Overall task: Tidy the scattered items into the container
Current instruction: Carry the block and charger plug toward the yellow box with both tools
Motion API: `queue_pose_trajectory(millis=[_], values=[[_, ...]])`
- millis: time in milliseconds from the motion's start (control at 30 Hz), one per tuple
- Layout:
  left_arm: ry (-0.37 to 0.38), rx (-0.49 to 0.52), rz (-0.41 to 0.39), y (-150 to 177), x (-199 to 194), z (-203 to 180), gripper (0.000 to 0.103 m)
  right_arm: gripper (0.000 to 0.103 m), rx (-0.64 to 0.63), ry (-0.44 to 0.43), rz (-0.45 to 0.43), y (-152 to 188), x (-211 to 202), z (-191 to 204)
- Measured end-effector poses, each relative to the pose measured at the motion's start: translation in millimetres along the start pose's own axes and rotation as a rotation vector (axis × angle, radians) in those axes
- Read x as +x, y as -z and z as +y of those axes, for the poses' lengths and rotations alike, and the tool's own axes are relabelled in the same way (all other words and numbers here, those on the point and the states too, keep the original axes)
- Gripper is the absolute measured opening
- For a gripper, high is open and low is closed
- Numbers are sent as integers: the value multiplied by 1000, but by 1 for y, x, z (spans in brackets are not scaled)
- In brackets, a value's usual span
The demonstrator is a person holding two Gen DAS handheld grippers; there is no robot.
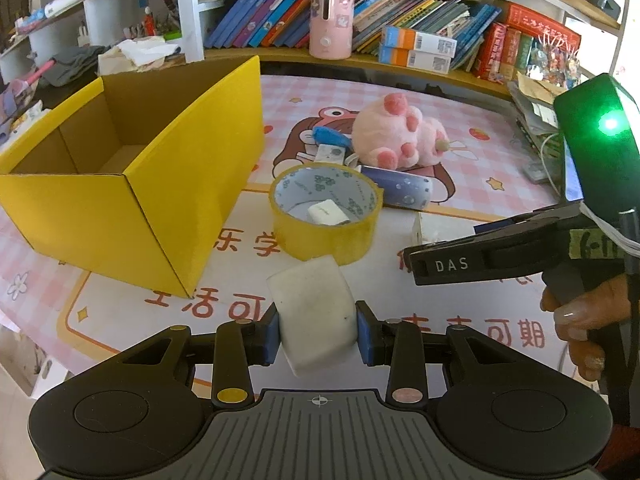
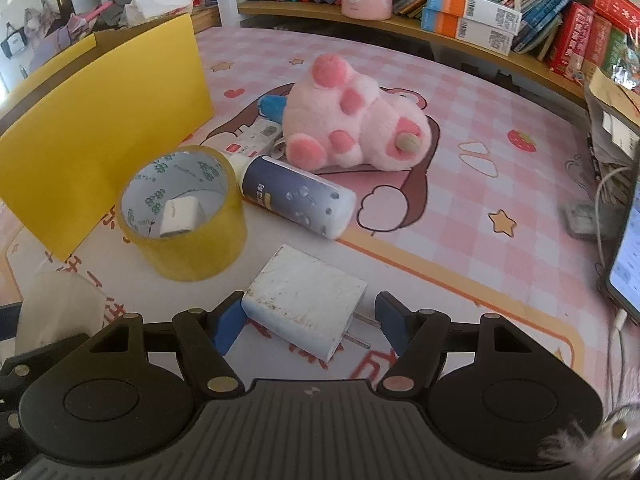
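The left hand-held gripper (image 1: 318, 334) clamped a white block (image 1: 314, 316) between its blue pads, above the tabletop (image 1: 480, 184) just beside the open yellow box (image 1: 172, 200). The right hand-held gripper (image 2: 308, 320) straddled a white charger (image 2: 306, 304) lying on the tabletop, jaws apart, not gripping. A tape roll (image 2: 186, 216), bottle (image 2: 296, 198) and pink plush (image 2: 356, 124) lay behind.

Box mouth: yellow box (image 1: 132, 184) stands open-topped, nothing above it.
Blocking: tape roll (image 1: 325, 216) and bottle (image 2: 296, 200) crowd beside its wall.
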State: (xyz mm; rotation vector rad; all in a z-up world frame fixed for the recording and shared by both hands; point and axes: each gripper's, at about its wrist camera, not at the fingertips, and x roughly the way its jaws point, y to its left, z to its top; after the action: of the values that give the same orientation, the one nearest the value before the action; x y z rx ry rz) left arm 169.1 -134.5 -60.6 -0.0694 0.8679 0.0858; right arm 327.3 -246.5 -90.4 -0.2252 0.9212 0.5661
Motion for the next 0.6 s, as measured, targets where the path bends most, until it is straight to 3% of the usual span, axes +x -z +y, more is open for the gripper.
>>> queue_pose_trajectory(millis=[600], values=[[22,28,-65,3,-38,-13,32,68,17,-29,-89,31,-72,3]])
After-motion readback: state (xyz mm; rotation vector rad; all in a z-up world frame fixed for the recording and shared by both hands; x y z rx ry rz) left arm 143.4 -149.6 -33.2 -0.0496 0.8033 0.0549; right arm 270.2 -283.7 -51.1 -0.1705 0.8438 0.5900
